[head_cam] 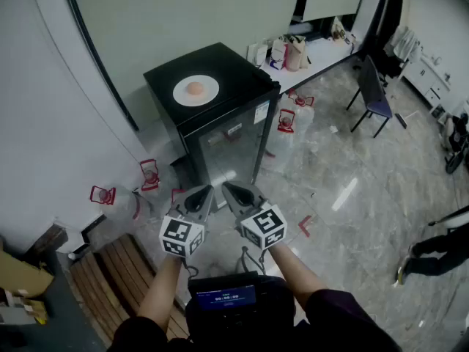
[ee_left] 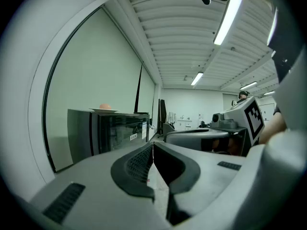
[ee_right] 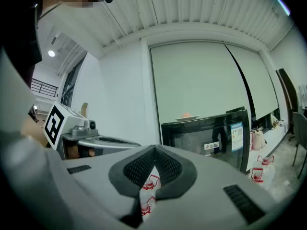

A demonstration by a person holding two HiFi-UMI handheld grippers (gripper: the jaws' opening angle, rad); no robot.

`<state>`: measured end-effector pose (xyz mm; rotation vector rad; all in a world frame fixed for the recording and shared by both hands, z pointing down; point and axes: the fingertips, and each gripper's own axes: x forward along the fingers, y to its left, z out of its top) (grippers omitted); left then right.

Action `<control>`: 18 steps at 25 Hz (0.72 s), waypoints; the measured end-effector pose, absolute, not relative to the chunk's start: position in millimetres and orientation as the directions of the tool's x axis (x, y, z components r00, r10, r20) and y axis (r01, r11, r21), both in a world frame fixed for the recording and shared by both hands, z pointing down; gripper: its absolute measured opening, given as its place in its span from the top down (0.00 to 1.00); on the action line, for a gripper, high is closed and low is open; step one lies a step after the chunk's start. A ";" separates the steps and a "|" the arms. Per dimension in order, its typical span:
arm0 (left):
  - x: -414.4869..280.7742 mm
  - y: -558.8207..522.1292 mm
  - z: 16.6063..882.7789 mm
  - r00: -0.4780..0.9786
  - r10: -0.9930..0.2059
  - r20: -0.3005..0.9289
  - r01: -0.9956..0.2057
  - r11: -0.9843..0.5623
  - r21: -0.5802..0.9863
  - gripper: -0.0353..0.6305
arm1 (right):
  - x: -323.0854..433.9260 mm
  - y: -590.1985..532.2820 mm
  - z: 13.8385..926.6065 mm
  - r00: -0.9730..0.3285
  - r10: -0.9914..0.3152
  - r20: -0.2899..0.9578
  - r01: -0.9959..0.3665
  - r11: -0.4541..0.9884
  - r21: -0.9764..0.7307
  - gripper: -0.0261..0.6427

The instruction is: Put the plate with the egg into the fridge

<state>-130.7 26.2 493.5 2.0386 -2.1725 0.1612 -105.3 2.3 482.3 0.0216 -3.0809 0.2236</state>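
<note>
Not started: plate point(head_cam: 207, 94) with egg point(head_cam: 195, 88) atop closed fridge point(head_cam: 238, 68); left gripper point(head_cam: 208, 190), right gripper point(head_cam: 226, 187) both closed, empty, well short.

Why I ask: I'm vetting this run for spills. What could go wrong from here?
The egg lies loose on the plate atop the fridge; tilting the plate could roll it off. The fridge door looks closed, so the left gripper or right gripper must open it, leaving one to carry the plate.
</note>
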 end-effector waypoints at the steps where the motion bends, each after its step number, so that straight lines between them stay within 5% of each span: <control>1: -129.2 24.1 494.7 -0.061 -0.980 0.190 -0.997 0.068 0.032 0.93 | -103.8 -1.2 483.4 -0.999 -0.014 0.051 -0.021 0.990 -0.137 0.95; 18: -166.0 20.8 531.8 -0.190 -0.948 0.255 -0.981 0.195 -0.008 0.93 | -106.8 -23.0 501.0 -0.998 -0.045 0.038 -0.052 0.976 -0.213 0.95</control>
